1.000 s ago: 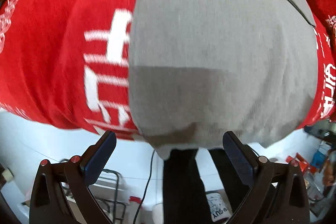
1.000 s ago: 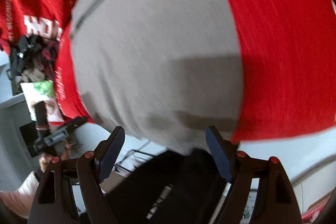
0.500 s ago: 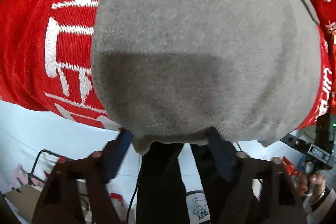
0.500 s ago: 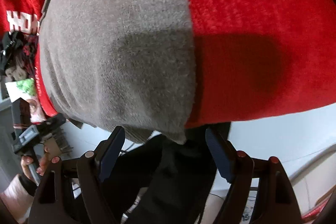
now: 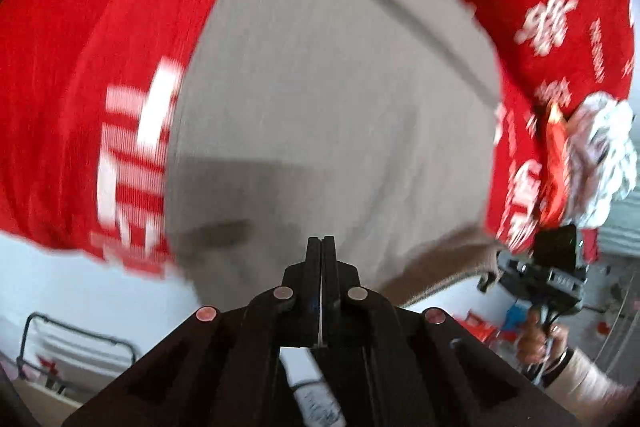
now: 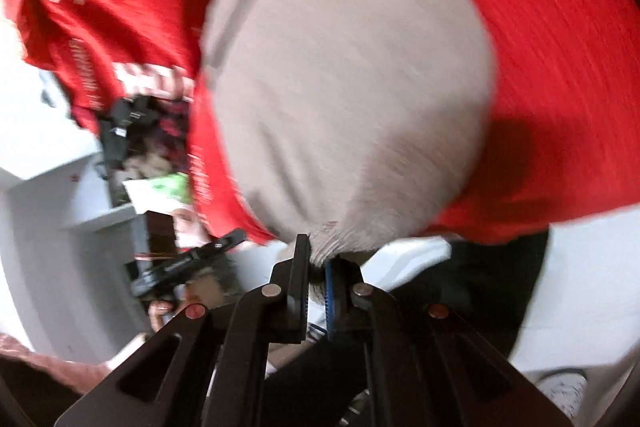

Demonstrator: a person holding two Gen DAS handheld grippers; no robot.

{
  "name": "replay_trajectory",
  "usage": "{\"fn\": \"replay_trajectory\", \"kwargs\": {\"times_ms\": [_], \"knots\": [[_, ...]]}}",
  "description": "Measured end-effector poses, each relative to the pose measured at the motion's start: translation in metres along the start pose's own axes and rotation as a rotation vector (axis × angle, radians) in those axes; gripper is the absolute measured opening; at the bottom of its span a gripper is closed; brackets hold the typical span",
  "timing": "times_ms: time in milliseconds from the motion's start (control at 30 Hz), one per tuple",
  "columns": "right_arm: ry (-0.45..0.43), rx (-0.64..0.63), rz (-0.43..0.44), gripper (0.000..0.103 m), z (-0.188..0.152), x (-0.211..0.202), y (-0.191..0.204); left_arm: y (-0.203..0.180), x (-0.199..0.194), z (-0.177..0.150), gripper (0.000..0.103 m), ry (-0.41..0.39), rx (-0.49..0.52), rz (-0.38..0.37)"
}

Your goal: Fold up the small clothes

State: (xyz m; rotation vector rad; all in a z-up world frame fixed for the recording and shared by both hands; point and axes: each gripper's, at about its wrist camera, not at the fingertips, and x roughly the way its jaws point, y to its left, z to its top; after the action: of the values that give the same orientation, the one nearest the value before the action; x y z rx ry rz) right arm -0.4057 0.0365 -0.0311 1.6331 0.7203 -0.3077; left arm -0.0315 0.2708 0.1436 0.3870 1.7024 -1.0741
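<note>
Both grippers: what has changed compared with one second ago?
Both closed. The right gripper now pinches the near edge of the grey cloth; the left gripper is shut at the same cloth's edge. The cloth still lies on the red tablecloth.

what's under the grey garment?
The grey garment lies on a red cloth with white print, which shows around its edges. Whatever sits beneath the garment's middle is covered. The right gripper pinches its near edge.
</note>
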Motion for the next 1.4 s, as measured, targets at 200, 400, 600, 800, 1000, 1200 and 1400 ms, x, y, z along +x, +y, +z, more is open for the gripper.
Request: {"fn": "replay_trajectory", "kwargs": {"times_ms": [200,400,600,800,1000,1200,1400], "knots": [[-0.097,-0.033,0.040,0.003,0.066,0.007,0.044,-0.020,-0.006,0.057,0.001,-0.086,0.071,0.136],[-0.103,-0.080,-0.087,0.002,0.123,0.004,0.063,-0.006,0.011,0.055,0.001,-0.049,0.063,0.253],[0.142,-0.637,-0.620,0.016,0.077,0.062,0.124,0.004,0.029,0.030,0.001,0.014,0.052,0.295],[0.214,-0.905,-0.761,0.064,0.043,0.122,0.143,0.008,0.028,0.017,0.001,-0.005,0.065,0.352],[0.293,-1.022,-0.930,0.015,0.033,0.166,0.140,0.017,0.021,0.012,0.001,-0.038,0.045,0.374],[0.128,-1.155,-0.929,0.007,0.003,0.135,0.184,0.018,0.009,0.014,0.001,-0.099,0.033,0.392],[0.070,-1.010,-0.868,0.007,0.026,0.102,0.185,0.028,0.001,0.026,0.001,-0.120,-0.027,0.356]]}}
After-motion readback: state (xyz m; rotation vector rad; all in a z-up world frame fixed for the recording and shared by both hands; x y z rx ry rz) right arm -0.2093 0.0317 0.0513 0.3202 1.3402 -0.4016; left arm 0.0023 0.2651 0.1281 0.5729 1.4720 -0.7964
